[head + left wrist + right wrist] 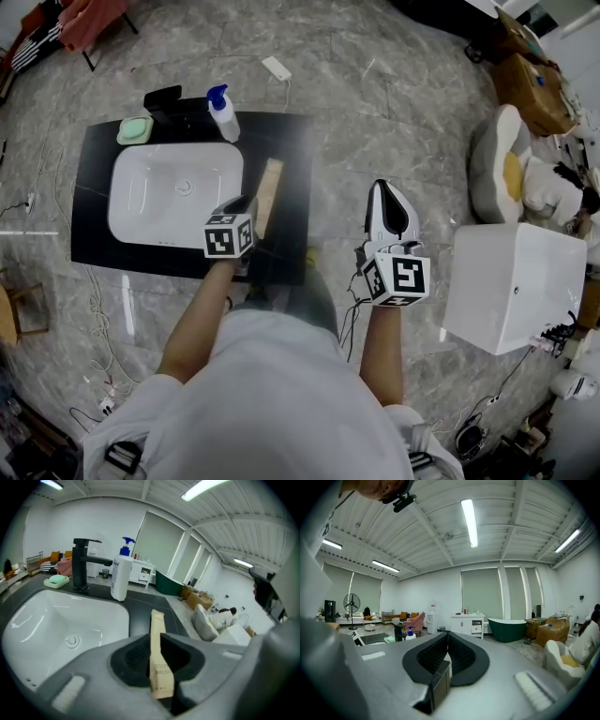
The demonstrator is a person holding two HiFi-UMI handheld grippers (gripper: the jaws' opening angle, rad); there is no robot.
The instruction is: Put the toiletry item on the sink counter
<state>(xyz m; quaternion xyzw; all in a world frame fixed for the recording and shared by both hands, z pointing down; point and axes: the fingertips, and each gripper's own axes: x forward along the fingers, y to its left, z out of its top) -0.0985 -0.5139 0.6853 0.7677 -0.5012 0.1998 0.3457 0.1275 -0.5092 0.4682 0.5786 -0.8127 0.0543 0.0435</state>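
Toothbrush packet (158, 660) sits clamped in the left gripper (246, 203), pointing toward 12 o'clock above the black counter (92, 192); the right gripper (384, 193) is clenched and empty.

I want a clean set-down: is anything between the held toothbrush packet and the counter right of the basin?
Nothing visible. The toothbrush packet, in the left gripper, hangs over bare counter; the pump bottle stands farther back.

Tan toothbrush packet (269, 194), white basin (141, 202), black counter (92, 173), blue-topped white bottle (224, 115).
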